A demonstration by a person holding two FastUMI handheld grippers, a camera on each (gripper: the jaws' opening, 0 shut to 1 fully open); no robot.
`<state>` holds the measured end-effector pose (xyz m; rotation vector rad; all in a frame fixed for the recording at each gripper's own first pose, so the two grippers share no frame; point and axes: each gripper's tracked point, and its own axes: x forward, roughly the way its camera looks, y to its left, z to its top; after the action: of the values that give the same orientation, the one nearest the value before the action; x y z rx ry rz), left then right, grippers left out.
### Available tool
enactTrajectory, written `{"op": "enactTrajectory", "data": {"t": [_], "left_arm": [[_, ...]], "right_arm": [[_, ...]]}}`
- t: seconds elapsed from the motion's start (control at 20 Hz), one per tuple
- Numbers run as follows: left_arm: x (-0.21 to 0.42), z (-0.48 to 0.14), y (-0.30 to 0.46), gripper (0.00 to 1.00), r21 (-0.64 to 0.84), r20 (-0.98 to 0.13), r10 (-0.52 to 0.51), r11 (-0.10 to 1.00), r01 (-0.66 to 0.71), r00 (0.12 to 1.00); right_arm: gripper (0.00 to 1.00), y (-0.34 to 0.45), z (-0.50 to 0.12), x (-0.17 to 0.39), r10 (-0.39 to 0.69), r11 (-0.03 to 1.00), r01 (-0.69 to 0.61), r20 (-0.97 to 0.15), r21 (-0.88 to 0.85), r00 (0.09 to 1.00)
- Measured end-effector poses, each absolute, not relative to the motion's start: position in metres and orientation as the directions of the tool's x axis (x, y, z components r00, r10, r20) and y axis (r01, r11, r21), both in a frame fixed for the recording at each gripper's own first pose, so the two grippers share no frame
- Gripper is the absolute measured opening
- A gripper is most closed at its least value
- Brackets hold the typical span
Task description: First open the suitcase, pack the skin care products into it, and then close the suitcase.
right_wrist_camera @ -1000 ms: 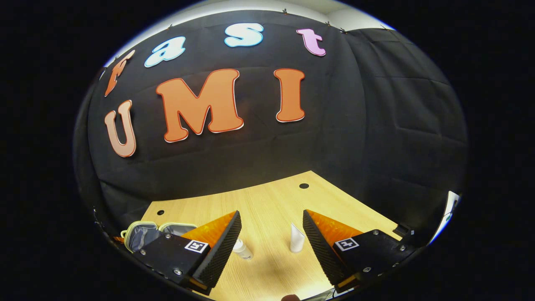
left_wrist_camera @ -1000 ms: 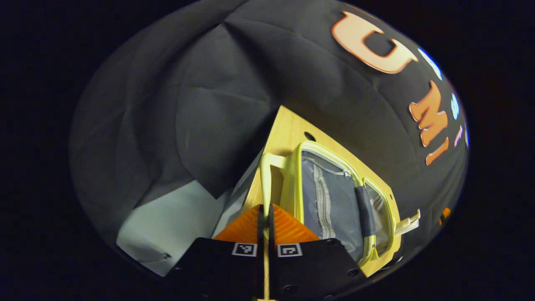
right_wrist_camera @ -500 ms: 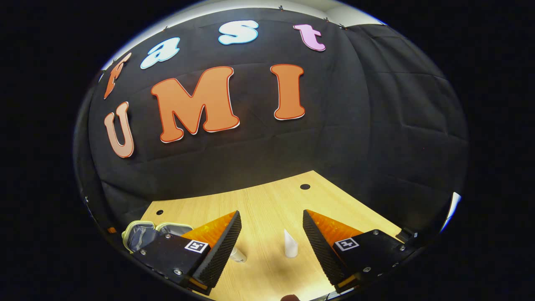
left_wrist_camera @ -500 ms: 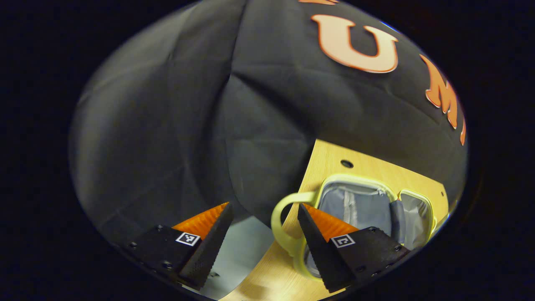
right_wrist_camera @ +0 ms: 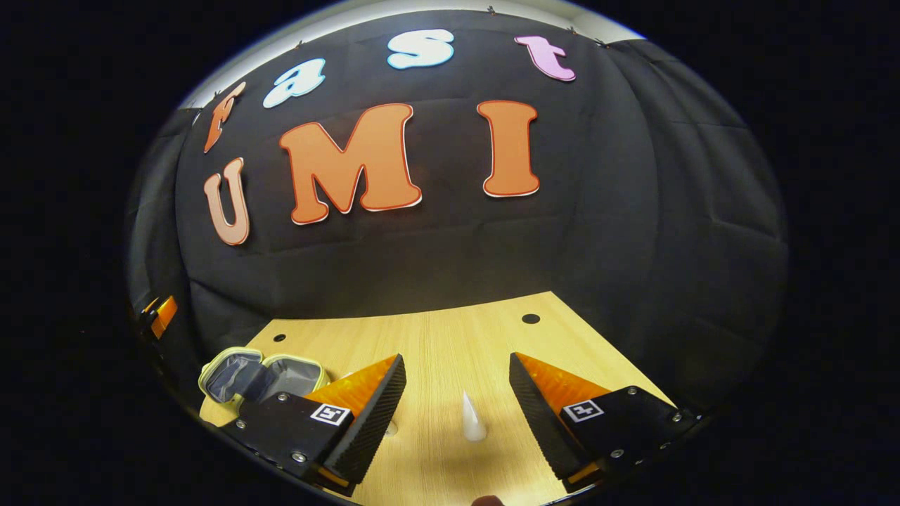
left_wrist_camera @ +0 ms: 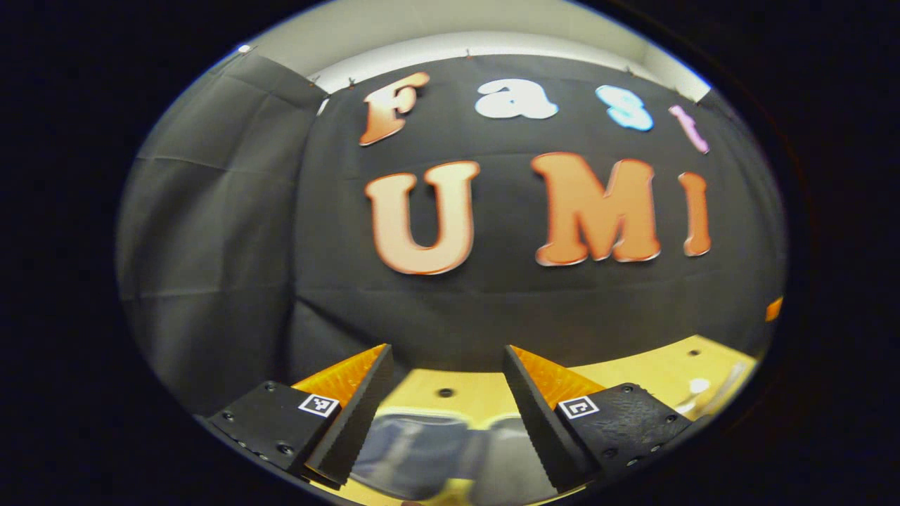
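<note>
Altogether, one suitcase [right_wrist_camera: 261, 374], one white tube [right_wrist_camera: 472, 424] and two hand-held grippers can be counted on or above a single wooden table [right_wrist_camera: 450, 341].

Seen from the right gripper view, the suitcase lies open on the table's far-left part, its two halves spread side by side with grey lining facing up and a pale yellow-green rim around each. The right hand-held gripper [right_wrist_camera: 455, 390] hangs over the near middle of the table with its fingers spread wide and nothing between them. The white tube stands upright on the table, in line with the gap between those fingers, touching neither. Just beside the tip of the finger drawn on the left, a small pale thing [right_wrist_camera: 390, 427] peeks out; it may be a second skin care item, but too little of it shows to tell.

From the left gripper view, the left hand-held gripper [left_wrist_camera: 446, 383] is likewise wide open and empty. The suitcase [left_wrist_camera: 450, 450] shows blurred right below and between its fingers, very close. A white object [left_wrist_camera: 696, 388] sits blurred at the table's far right edge.
</note>
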<state>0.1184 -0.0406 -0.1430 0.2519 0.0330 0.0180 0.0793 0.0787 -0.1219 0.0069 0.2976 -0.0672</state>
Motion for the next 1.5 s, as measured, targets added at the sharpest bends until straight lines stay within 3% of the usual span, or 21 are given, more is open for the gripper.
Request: {"op": "enactTrajectory", "data": {"t": [0.1, 0.45, 0.9, 1.4, 1.45, 1.5], "left_arm": [[0.111, -0.163, -0.094, 1.00, 0.239, -0.043, -0.054, 0.969, 0.063, 0.998], [0.065, -0.320, -0.231, 0.99, 0.208, -0.285, -0.183, 0.946, 0.247, 0.941], [0.082, -0.456, -0.261, 0.99, 0.230, -0.488, -0.152, 0.928, 0.294, 0.860], [0.114, -0.514, -0.270, 1.00, 0.236, -0.616, -0.109, 0.920, 0.314, 0.780], [0.116, -0.515, -0.268, 0.98, 0.248, -0.616, -0.097, 0.918, 0.309, 0.782], [0.117, -0.517, -0.268, 0.89, 0.255, -0.618, -0.091, 0.916, 0.309, 0.781]], "right_arm": [[0.94, 0.066, -0.126, 0.078, -0.060, 0.998, 0.062, -0.298, -0.002, 0.953], [0.94, 0.034, -0.153, 0.076, -0.052, 0.998, 0.043, -0.333, -0.034, 0.941], [0.95, -0.010, -0.196, 0.064, -0.094, 0.996, 0.083, -0.415, -0.045, 0.905], [0.95, -0.041, -0.203, 0.061, -0.166, 0.984, 0.175, -0.437, -0.019, 0.884], [0.95, -0.042, -0.205, 0.062, -0.168, 0.984, 0.176, -0.443, -0.022, 0.881], [0.95, -0.042, -0.206, 0.061, -0.170, 0.984, 0.177, -0.448, -0.025, 0.878]]}}
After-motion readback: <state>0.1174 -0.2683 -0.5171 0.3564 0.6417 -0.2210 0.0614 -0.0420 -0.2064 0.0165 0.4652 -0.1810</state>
